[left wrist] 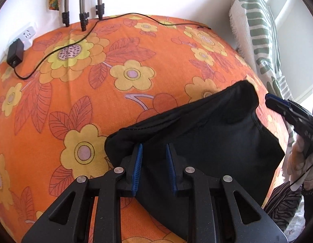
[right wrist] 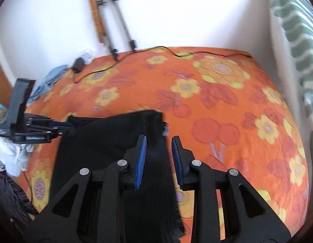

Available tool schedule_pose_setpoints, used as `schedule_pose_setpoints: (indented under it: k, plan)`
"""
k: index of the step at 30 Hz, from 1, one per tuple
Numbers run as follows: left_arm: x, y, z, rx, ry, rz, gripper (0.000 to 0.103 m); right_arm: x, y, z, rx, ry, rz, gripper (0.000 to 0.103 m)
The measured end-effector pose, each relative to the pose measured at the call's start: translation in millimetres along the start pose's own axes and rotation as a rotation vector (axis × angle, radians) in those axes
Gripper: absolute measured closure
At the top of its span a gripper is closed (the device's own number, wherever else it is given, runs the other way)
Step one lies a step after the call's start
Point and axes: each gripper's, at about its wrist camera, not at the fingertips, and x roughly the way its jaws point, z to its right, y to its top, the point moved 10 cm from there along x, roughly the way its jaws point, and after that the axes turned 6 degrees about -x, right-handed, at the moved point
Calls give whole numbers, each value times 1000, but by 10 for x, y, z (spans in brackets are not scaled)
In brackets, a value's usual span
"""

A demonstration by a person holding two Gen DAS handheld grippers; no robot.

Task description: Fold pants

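Black pants lie folded on a bed covered by an orange floral sheet, occupying the lower centre and lower right of the left wrist view. The left hand-held gripper points down at the pants' near edge, its blue pads a little apart with black fabric between them; whether they pinch it cannot be told. In the right wrist view, the right hand-held gripper straddles a ribbed strip of the pants, pads slightly apart and not visibly pressing. A black cable crosses the upper left of the sheet.
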Motion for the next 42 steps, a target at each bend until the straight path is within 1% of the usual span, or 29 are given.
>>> schedule_pose_setpoints:
  k: [2, 3, 5, 7, 9, 11, 12, 13, 14, 15, 16, 17, 19, 21, 22, 24, 26, 28, 29, 30, 36, 42]
  plan:
    - [-56, 23, -28, -15, 1, 16, 81, 42, 95, -224, -64, 61, 9, 75]
    - [-81, 38, -42, -22, 1, 23, 81, 87, 123, -295, -96, 73, 7, 75]
    - [-132, 67, -83, -29, 20, 40, 81, 215, 144, -367, -155, 39, -25, 75]
    - [-178, 77, -132, -33, 34, 52, 81, 356, 147, -328, -150, 33, -67, 75]
    - [-225, 76, -202, -46, 48, 60, 81, 507, 141, -192, -117, 4, -112, 75]
    - [-269, 62, -281, -71, 56, 64, 80, 568, 157, -50, -79, -7, -122, 75]
    - [-303, 40, -336, -91, 59, 68, 77, 567, 169, 12, -57, -9, -121, 75]
    - [-325, 15, -375, -109, 59, 69, 74, 555, 181, 60, -33, 3, -117, 69]
    - [-347, -13, -403, -129, 55, 70, 69, 523, 189, 104, -5, 26, -111, 62]
    - [-372, -48, -424, -153, 47, 72, 65, 479, 196, 142, 12, 42, -102, 59]
    - [-397, -105, -436, -181, 28, 70, 65, 435, 200, 177, 21, 49, -96, 50]
    - [-413, -152, -435, -197, 13, 66, 64, 389, 190, 220, 21, 51, -95, 43]
    - [-430, -231, -402, -210, -1, 60, 63, 319, 126, 294, 11, 74, -118, 35]
    - [-420, -316, -348, -225, -20, 52, 55, 314, 39, 341, 10, 117, -160, 35]
    - [-406, -350, -316, -234, -35, 46, 53, 318, 0, 358, 12, 137, -177, 35]
    - [-344, -428, -252, -253, -60, 28, 53, 338, -110, 379, 30, 214, -219, 35]
    - [-272, -495, -207, -266, -68, 14, 53, 369, -192, 384, 35, 260, -244, 35]
    - [-220, -529, -192, -275, -70, 9, 53, 416, -255, 378, 28, 279, -254, 35]
    - [-228, -517, -190, -268, -59, 30, 53, 440, -275, 369, 34, 295, -255, 35]
    - [-220, -507, -187, -259, -46, 33, 53, 460, -285, 356, 42, 308, -253, 35]
    - [-181, -453, -190, -249, -24, 54, 53, 627, -309, 260, -2, 313, -255, 35]
    - [-129, -403, -162, -197, 26, 90, 53, 689, -232, 202, -44, 317, -203, 33]
